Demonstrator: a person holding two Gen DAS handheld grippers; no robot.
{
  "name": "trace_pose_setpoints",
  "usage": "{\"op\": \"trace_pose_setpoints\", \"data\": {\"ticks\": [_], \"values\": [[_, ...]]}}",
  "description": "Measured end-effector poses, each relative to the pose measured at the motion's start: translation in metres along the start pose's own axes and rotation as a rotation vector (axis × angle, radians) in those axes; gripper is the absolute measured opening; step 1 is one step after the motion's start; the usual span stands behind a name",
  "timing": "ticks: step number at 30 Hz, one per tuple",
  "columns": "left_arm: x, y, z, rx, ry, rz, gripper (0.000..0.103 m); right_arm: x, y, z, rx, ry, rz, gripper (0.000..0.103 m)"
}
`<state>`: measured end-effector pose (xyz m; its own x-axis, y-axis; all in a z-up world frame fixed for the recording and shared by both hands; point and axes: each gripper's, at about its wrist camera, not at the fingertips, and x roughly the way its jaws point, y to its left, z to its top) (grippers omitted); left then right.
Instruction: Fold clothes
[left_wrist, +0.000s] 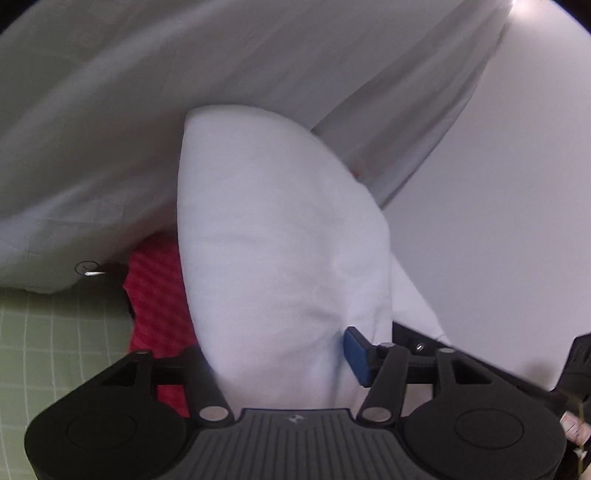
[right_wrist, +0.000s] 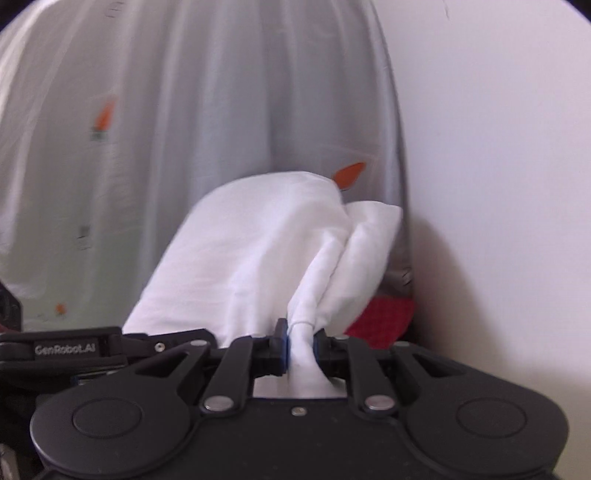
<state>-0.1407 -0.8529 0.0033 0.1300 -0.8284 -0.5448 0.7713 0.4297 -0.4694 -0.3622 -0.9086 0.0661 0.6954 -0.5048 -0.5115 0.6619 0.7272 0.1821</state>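
Right claw (right_wrist: 300, 341) pinched tight on bunched edge of white cotton garment (right_wrist: 258, 251); left claw (left_wrist: 284, 354) w/ cloth between its fingers, grip unclear; garment held aloft before pale curtain (right_wrist: 184, 110), prob. to hang straight for folding.

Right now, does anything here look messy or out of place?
Nothing is spilled or damaged. The white garment is bunched rather than flat: the right hand-held gripper pinches a twisted rope of it, and the left hand-held gripper has a bulging fold between its fingers. A red cloth lies partly hidden beneath.
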Motion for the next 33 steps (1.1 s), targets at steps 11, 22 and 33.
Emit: {"op": "trace_pose_setpoints", "data": {"ticks": [11, 22, 33], "values": [[0.033, 0.026, -0.051, 0.101, 0.151, 0.145, 0.075, 0.111, -0.019, -0.037, 0.009, 0.196, -0.217, 0.045], [-0.073, -0.005, -0.069, 0.203, 0.000, 0.202, 0.100, -0.004, 0.021, -0.064, 0.012, 0.089, -0.278, 0.094], [-0.162, -0.016, -0.120, 0.222, -0.016, 0.198, 0.103, -0.132, 0.065, -0.147, 0.033, 0.063, -0.285, 0.103]]}}
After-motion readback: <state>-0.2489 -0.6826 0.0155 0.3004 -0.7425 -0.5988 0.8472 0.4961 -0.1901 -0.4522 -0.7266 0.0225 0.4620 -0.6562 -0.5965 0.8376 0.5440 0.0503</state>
